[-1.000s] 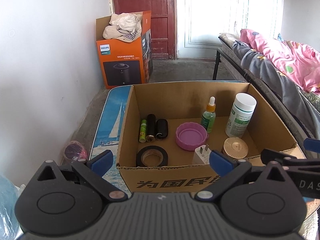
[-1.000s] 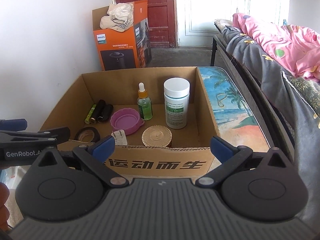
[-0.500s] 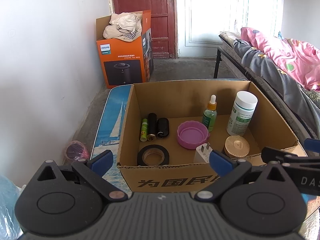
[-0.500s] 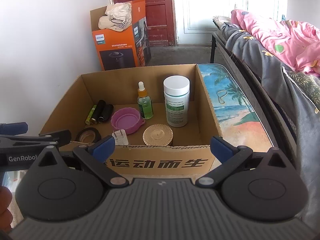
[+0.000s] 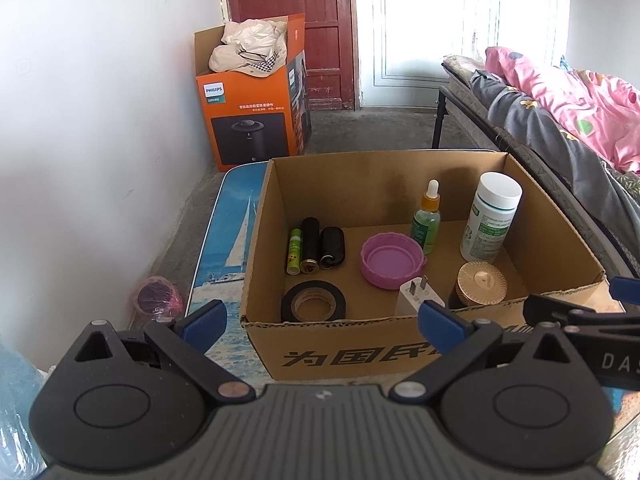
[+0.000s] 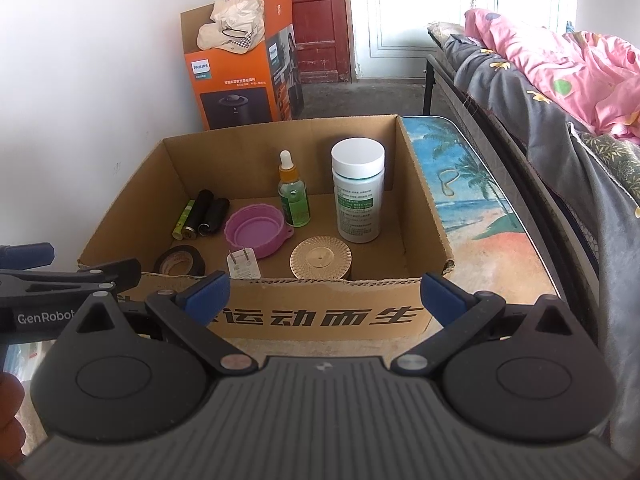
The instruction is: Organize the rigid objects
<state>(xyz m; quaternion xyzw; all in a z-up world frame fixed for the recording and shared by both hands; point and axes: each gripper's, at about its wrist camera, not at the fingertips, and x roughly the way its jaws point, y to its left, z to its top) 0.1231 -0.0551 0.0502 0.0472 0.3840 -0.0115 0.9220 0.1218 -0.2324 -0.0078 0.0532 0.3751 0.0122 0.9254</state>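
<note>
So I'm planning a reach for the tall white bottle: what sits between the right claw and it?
The box's front wall, then the gold ribbed lid directly before the white bottle; clearest in the right wrist view.

We are holding our left gripper [image 5: 320, 322] wide apart before the cardboard box [image 5: 344, 344], tape roll [image 5: 313, 307], pink lid [image 5: 392, 259], white bottle [image 5: 491, 218] sitting inside

Before my claws, the cardboard box [image 5: 400, 356] holds batteries [image 5: 310, 245] left, bottles [image 5: 490, 216] right, tape roll [image 5: 313, 301] nearest.
</note>
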